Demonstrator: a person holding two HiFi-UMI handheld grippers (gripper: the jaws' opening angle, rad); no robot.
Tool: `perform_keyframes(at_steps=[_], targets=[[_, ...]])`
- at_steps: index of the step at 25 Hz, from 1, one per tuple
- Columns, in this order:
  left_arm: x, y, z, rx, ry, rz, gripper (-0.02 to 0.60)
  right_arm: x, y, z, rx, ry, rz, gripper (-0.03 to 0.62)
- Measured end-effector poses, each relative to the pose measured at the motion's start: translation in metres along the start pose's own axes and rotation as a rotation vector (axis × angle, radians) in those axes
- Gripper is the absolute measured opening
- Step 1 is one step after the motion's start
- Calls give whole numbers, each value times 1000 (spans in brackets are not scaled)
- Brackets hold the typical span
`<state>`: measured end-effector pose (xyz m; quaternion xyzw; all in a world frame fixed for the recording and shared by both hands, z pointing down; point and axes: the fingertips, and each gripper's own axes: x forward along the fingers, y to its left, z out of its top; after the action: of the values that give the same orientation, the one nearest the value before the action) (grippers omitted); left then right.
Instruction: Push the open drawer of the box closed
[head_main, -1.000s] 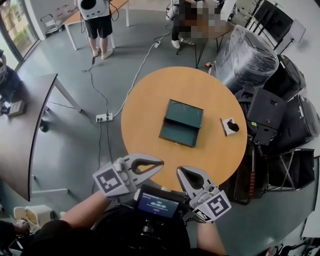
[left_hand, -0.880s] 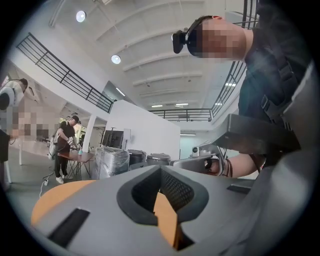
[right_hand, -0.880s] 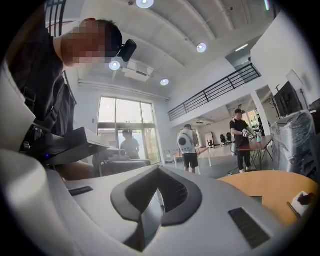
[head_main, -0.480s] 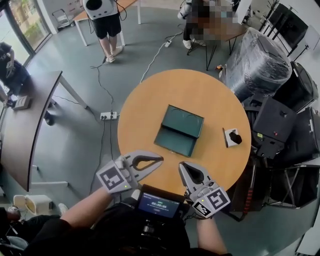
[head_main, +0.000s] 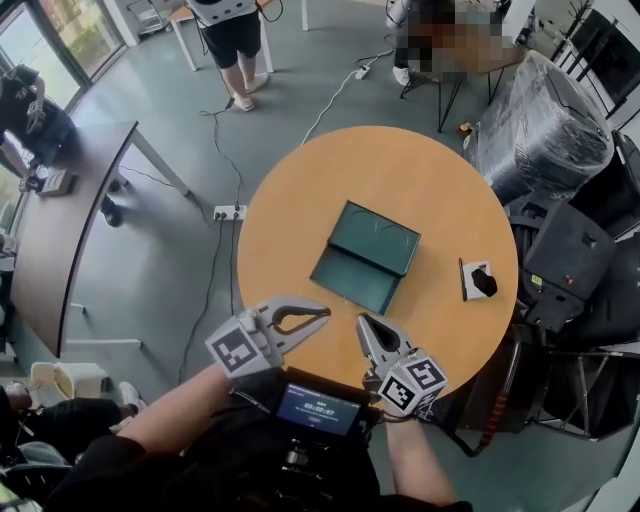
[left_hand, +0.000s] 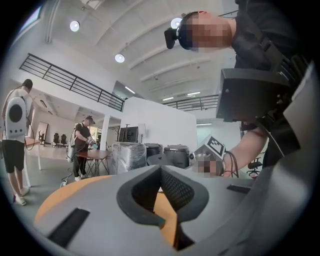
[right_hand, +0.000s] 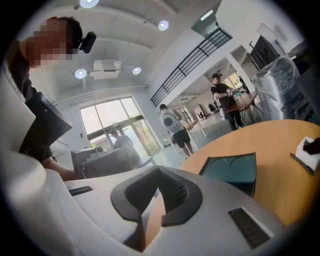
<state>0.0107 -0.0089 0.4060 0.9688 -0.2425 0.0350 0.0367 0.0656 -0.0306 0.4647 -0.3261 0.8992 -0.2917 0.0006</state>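
One round table (head_main: 300, 180) holds one green box (head_main: 380, 236) with one drawer (head_main: 355, 281) and one white card (head_main: 470, 283). Two grippers show at lower centre: left gripper (head_main: 322, 313), right gripper (head_main: 364, 321). One power strip (head_main: 230, 212) lies at left.

A round surface with two things on it

The round, orange-brown surface (head_main: 300, 190) stands on a grey floor (head_main: 150, 260). A dark green box (head_main: 380, 235) lies near the middle of it, with its drawer (head_main: 355, 280) pulled out toward the near edge. Well apart from the box, near the right edge, lies a small white card (head_main: 469, 281) with a black thing (head_main: 485, 285) on top.
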Motion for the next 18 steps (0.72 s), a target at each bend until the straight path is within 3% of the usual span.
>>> perform_keyframes(at_steps=[8,18], targets=[[15,29,-57,-32,28,-24,31,50,-54,-89,208,161,-48,31],[40,71,-131,-101,114,-52,31,92,-136,-176,411,303,-190,68]])
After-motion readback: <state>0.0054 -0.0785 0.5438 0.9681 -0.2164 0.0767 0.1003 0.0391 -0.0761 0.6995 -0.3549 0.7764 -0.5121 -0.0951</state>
